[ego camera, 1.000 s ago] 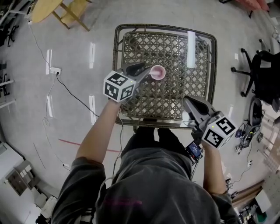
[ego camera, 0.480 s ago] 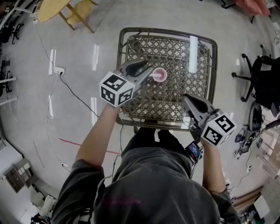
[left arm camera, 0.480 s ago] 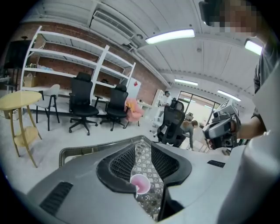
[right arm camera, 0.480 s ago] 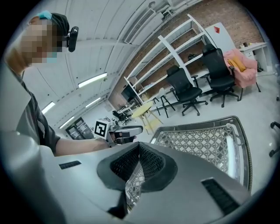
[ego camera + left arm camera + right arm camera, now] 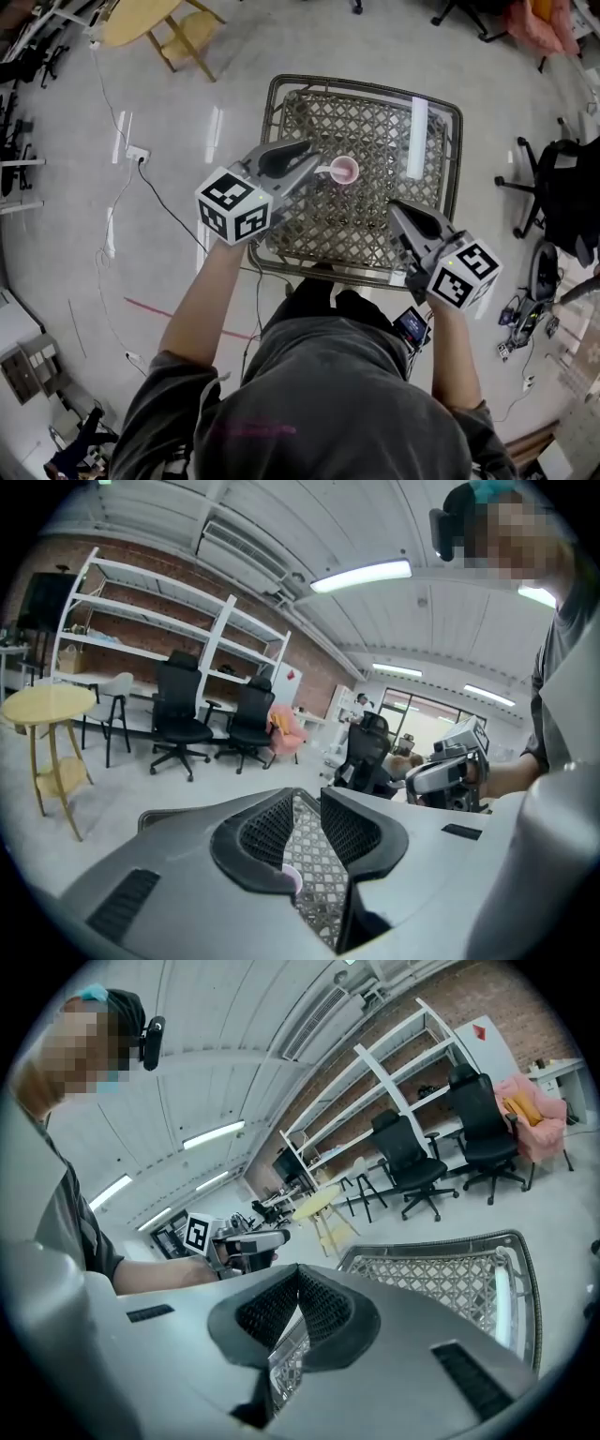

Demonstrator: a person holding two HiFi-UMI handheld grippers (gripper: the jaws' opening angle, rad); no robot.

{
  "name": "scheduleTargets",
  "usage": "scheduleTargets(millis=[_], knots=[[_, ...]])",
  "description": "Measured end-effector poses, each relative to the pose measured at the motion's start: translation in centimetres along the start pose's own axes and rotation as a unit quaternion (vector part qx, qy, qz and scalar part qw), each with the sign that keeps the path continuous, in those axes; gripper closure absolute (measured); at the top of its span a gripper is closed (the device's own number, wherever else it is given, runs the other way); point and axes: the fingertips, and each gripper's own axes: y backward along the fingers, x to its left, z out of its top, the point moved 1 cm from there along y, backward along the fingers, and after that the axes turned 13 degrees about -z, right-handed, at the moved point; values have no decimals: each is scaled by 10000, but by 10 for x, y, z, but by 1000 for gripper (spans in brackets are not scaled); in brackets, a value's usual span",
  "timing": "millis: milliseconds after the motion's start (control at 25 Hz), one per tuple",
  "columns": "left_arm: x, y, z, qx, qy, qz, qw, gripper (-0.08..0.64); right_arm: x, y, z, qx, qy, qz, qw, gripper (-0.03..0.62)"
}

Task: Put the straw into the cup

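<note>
So the left tongs [image 5: 311, 160] have lifted up off the straw [image 5: 323, 171], spread with nothing between them, though they've just closed in a touch. Straw's leaning in the pink cup [image 5: 345, 172] on the lattice bench [image 5: 375, 202], so I'd call this basically done. Right tongs [image 5: 397, 214] sit pressed together, empty, over the bench's near edge.

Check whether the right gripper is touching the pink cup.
Apart. The head view shows bare table between the right gripper and the cup.
</note>
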Motion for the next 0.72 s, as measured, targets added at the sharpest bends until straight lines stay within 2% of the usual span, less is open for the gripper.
scheduleTargets(millis=[240, 720], knots=[[-22, 14, 4, -166, 79, 126, 9998, 499, 6, 6, 14, -114, 147, 116, 9998, 578], [-71, 32, 25, -497, -70, 277, 9984, 548, 23, 20, 31, -298, 379, 313, 9983, 578]])
